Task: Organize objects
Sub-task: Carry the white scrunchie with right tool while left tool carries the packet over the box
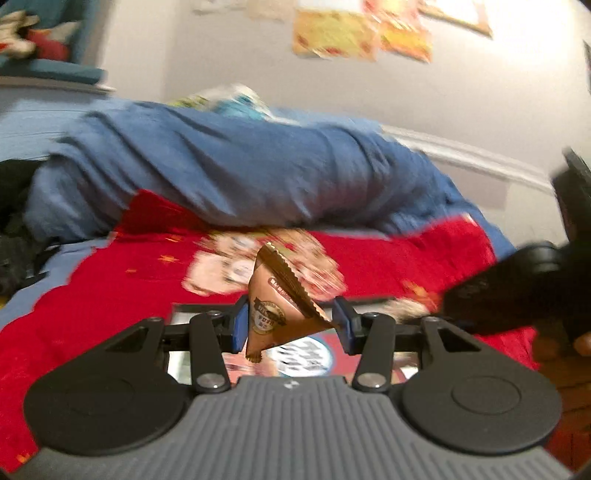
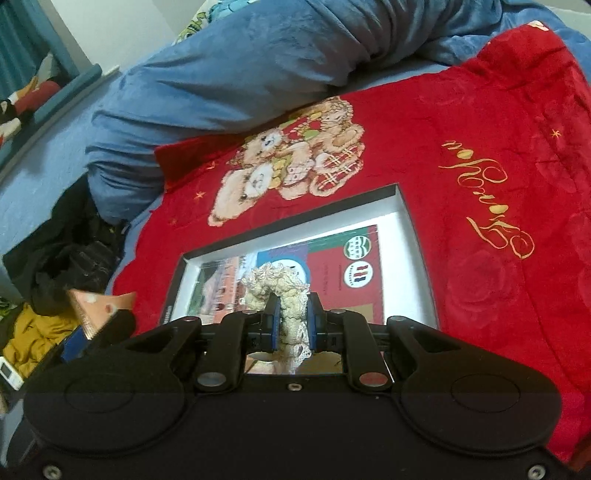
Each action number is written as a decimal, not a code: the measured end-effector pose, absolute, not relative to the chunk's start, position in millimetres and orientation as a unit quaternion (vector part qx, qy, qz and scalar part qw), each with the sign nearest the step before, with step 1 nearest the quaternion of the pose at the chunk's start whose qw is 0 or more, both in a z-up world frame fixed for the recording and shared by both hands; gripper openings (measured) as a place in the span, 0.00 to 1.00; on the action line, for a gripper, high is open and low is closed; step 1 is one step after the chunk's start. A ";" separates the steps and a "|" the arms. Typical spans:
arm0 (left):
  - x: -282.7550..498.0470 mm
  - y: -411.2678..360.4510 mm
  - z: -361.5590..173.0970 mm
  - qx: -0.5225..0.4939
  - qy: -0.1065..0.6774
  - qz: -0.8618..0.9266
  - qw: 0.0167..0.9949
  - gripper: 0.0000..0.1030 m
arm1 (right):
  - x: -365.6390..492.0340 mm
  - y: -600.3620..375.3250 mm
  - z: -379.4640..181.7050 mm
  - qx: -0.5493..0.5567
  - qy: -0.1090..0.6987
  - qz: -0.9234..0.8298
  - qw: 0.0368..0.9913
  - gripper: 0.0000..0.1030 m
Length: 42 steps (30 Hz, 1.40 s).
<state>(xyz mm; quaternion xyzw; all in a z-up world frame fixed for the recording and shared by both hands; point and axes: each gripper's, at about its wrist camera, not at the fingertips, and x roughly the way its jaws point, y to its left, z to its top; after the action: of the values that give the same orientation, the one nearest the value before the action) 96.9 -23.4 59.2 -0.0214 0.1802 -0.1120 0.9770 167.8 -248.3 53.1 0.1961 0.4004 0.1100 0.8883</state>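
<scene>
My left gripper [image 1: 291, 326] is shut on a brown triangular snack packet [image 1: 275, 306] and holds it above the red blanket [image 1: 110, 295]. The packet also shows at the left of the right wrist view [image 2: 98, 308]. My right gripper [image 2: 291, 325] is shut on a cream lace scrunchie [image 2: 280, 286] and holds it over an open black box [image 2: 402, 206] with white inner walls and colourful printed cards [image 2: 343, 258] on its bottom. The box's edge shows behind the left gripper [image 1: 192, 308].
A rolled blue duvet [image 2: 221, 74] lies across the bed behind the red teddy-bear blanket [image 2: 498, 110]. Dark clothes [image 2: 70, 251] and a yellow garment [image 2: 33, 332] lie at the left. Posters [image 1: 351, 33] hang on the wall.
</scene>
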 end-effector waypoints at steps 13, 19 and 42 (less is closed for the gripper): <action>131.0 -79.1 16.4 0.045 0.301 -0.139 0.943 0.49 | 188.7 -274.1 9.8 0.236 0.438 0.087 0.863 0.14; 140.5 -81.0 6.4 0.032 0.358 -0.133 0.924 0.49 | 190.7 -273.4 -6.1 0.237 0.462 0.079 0.851 0.14; 152.2 -67.1 -6.7 0.032 0.395 -0.109 0.912 0.49 | 190.5 -247.4 -14.7 0.202 0.487 0.114 0.842 0.14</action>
<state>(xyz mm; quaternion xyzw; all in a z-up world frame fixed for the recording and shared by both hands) 152.2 -67.1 -6.7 0.0316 0.3949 -0.1092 0.9117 190.5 -247.4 -14.7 0.2019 0.4871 0.1136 0.8420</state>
